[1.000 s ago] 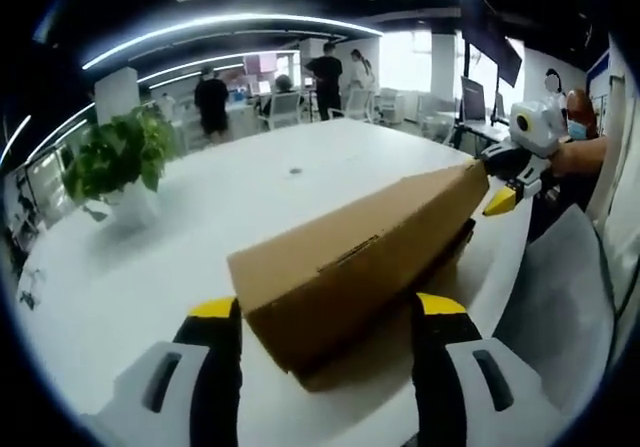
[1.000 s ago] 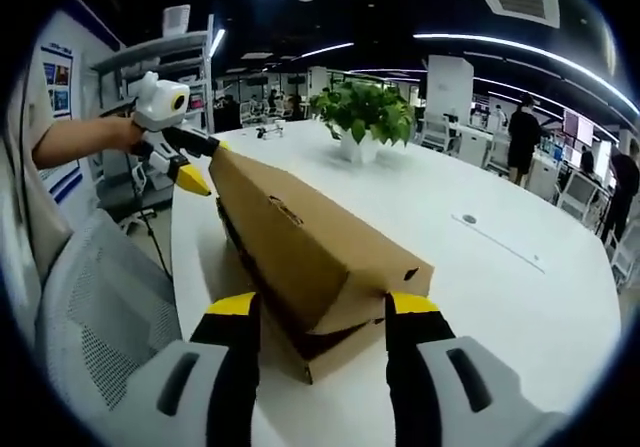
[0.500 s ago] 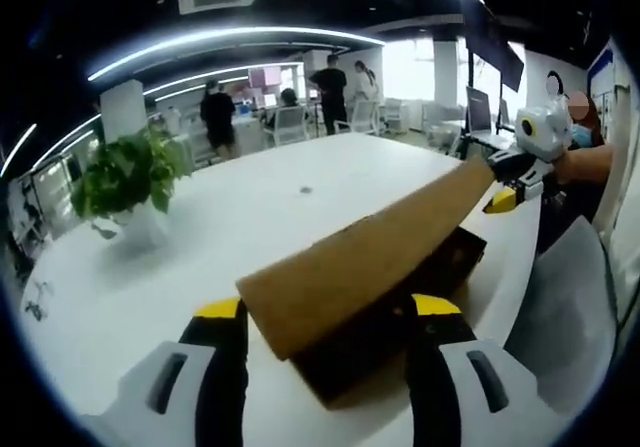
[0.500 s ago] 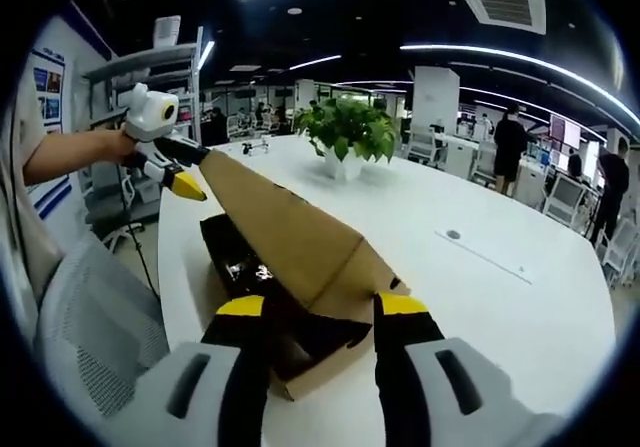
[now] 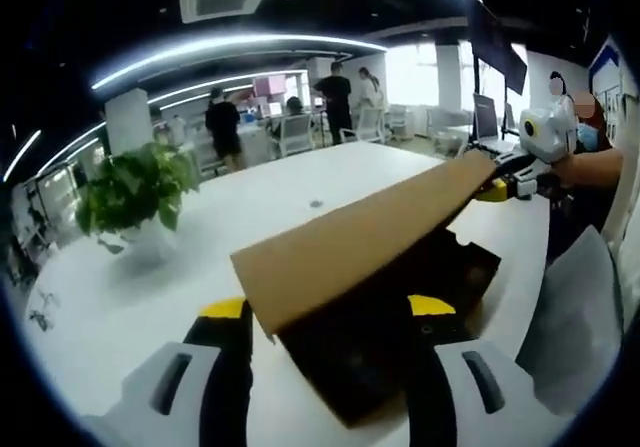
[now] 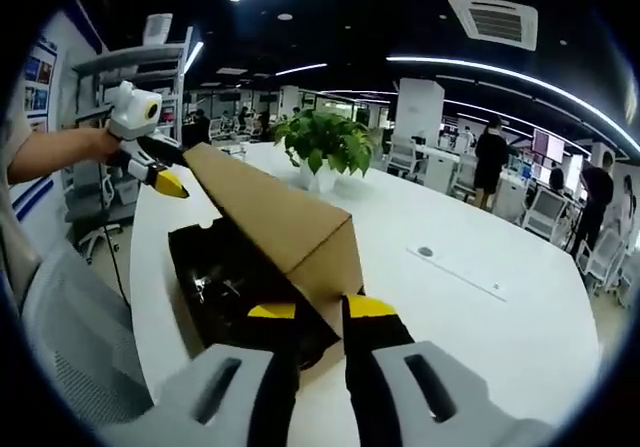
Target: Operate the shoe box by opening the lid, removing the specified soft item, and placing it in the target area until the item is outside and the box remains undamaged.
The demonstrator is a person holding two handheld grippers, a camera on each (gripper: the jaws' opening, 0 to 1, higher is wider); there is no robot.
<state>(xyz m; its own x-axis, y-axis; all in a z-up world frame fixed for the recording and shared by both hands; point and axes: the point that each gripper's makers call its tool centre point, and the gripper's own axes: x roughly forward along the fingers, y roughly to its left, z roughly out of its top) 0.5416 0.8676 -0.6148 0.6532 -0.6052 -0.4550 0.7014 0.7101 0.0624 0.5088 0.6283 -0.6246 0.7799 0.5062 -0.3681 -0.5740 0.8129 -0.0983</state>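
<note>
**Lid raised, soft item not yet removed**

In the left gripper view, the shoe box (image 5: 400, 357) is seen resting on the white bench (image 5: 250, 207) with its cardboard lid (image 5: 350, 247) lifted like a ramp over the dark interior. The left tongs (image 5: 335, 312) are spread wide, one jaw at each side of the near lid end; whether the cardboard is actually pressed cannot be told. At the far end, the right tongs (image 5: 500, 189) are seen against the lid's corner. A potted plant (image 5: 135, 192) stands well apart on the bench, and a mesh chair back (image 5: 575, 317) rises just beside the bench edge.

In the right gripper view, the right tongs (image 6: 318, 309) are nearly closed and appear to pinch the lid's end flap (image 6: 325, 267). The left tongs (image 6: 165, 180) are seen at the far lid corner. Dark, glossy contents (image 6: 235, 292) are visible inside the box; the soft item cannot be made out clearly.

The opening step is judged largely done; lifting the item out and placing it are left. The raised lid overhangs the opening and would hinder reaching in.
</note>
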